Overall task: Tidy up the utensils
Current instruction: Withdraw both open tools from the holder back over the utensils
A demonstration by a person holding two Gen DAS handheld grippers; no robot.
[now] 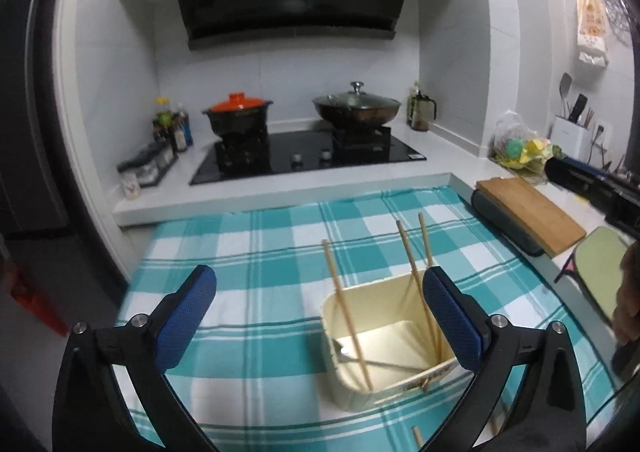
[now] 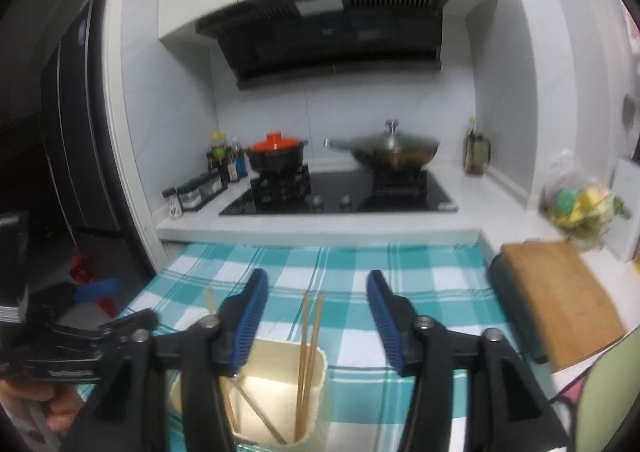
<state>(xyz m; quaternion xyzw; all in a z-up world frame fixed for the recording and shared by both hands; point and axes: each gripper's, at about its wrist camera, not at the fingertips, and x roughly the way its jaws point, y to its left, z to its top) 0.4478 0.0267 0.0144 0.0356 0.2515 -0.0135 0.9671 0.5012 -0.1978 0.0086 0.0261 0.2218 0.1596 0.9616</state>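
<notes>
A cream utensil holder (image 1: 384, 336) stands on the teal checked cloth (image 1: 248, 252). Inside it lean three wooden chopsticks (image 1: 408, 252) and a metal spoon (image 1: 344, 352). My left gripper (image 1: 320, 280) is open wide with nothing between its blue pads; its right finger (image 1: 448, 316) hangs over the holder's right rim. Another chopstick end (image 1: 537, 437) lies on the cloth at the bottom. In the right wrist view the holder (image 2: 280, 392) sits below my right gripper (image 2: 318, 276), which is open. Two chopsticks (image 2: 310, 320) rise between its fingers, touching neither pad.
A wooden cutting board (image 1: 532, 212) on a dark base lies right of the cloth, with a pale green flat thing (image 1: 600, 268) nearer. Behind is a raised white counter with a black hob (image 1: 308, 156), an orange-lidded pot (image 1: 238, 112) and a wok (image 1: 356, 104). A hand (image 1: 628, 292) shows at the right edge.
</notes>
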